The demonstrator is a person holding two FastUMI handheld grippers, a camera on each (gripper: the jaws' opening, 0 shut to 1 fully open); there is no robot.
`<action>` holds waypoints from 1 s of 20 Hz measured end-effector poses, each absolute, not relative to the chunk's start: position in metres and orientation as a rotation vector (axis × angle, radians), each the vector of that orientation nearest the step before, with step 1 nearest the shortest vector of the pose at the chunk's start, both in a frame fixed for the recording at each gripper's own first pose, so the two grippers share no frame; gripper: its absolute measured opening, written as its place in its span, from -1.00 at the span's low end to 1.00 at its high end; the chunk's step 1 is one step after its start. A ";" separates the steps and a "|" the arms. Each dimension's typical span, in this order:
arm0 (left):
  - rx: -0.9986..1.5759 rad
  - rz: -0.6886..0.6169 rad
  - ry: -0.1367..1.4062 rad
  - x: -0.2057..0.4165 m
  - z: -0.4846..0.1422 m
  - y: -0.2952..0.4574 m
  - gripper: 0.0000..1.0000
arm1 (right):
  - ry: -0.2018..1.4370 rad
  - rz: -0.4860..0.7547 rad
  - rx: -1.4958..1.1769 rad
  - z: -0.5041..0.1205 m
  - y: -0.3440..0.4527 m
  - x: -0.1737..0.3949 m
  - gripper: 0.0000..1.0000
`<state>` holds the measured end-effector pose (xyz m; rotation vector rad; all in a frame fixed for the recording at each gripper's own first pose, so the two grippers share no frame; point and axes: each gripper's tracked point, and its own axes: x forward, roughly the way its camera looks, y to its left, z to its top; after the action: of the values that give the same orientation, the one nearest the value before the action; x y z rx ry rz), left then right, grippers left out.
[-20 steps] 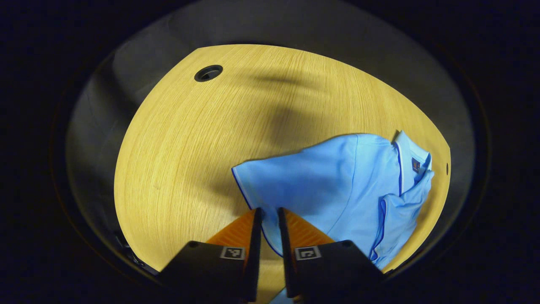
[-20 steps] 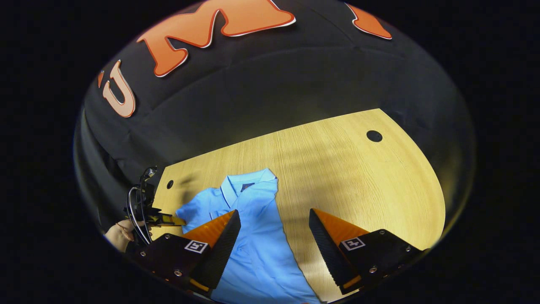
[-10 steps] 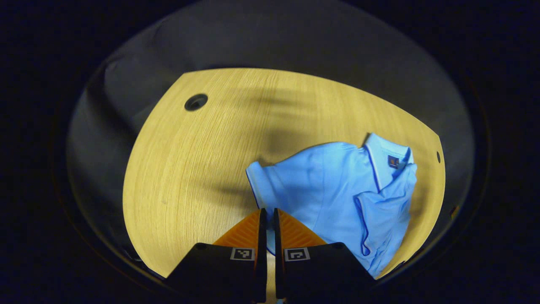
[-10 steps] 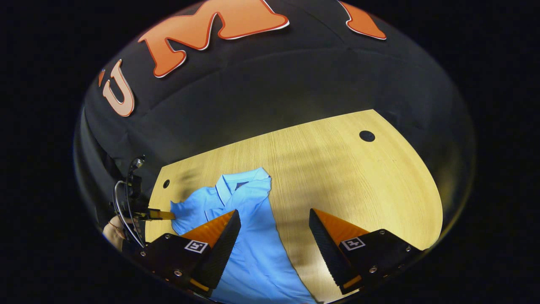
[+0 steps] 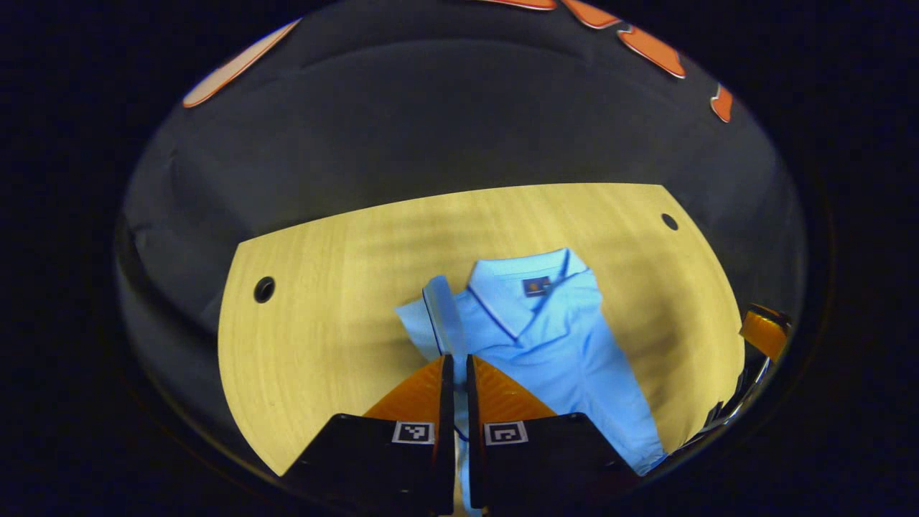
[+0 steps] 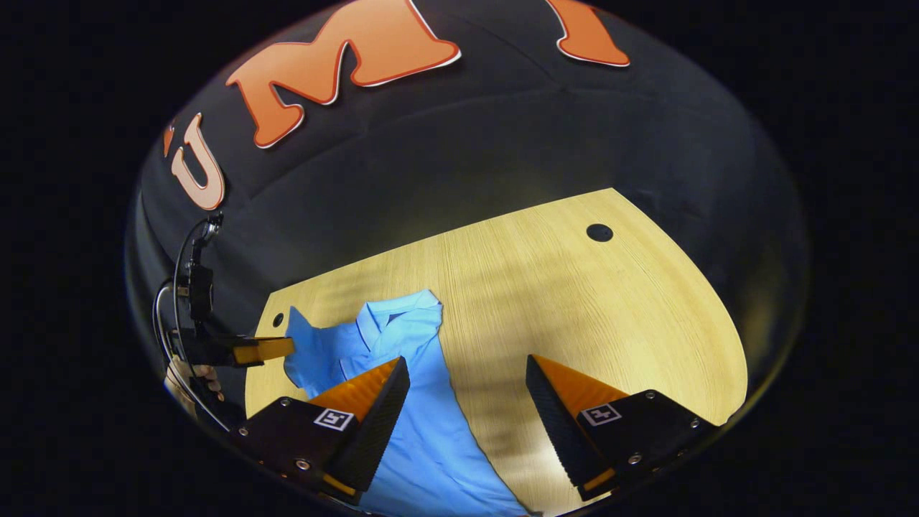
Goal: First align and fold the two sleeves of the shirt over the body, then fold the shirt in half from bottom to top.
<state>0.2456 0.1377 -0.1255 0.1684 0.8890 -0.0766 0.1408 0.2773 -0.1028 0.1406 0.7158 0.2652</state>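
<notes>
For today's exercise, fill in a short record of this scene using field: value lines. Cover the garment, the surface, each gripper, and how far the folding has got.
garment: light blue polo shirt, collar away from the camera
surface: wooden table with cable holes
left gripper: shut on the sleeve, holding its edge up off the table
right gripper: open, above the shirt's side, holding nothing
sleeve on the far side: already folded over the body
bottom-to-top fold: not yet done

A light wooden table point(image 5: 316, 345) with round cable holes point(image 5: 264, 289) is standing against the booth's black cloth wall point(image 6: 459, 143), and soft shadows are lying across its grain under warm light.
</notes>
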 end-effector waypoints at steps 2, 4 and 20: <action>0.164 -0.119 0.894 0.246 -0.132 0.107 -0.76 | 0.715 0.251 0.140 -0.103 0.267 0.138 0.97; 0.169 -0.154 0.899 0.247 -0.143 0.080 -0.77 | 0.717 0.239 0.142 -0.105 0.256 0.132 0.97; 0.168 -0.258 0.942 0.235 -0.189 0.008 -0.43 | 0.797 0.218 0.141 -0.136 0.239 0.111 0.97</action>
<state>0.2351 0.0075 -0.1892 0.1685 0.9416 -0.2576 0.1107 0.2389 -0.1364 0.1411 0.7966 0.2181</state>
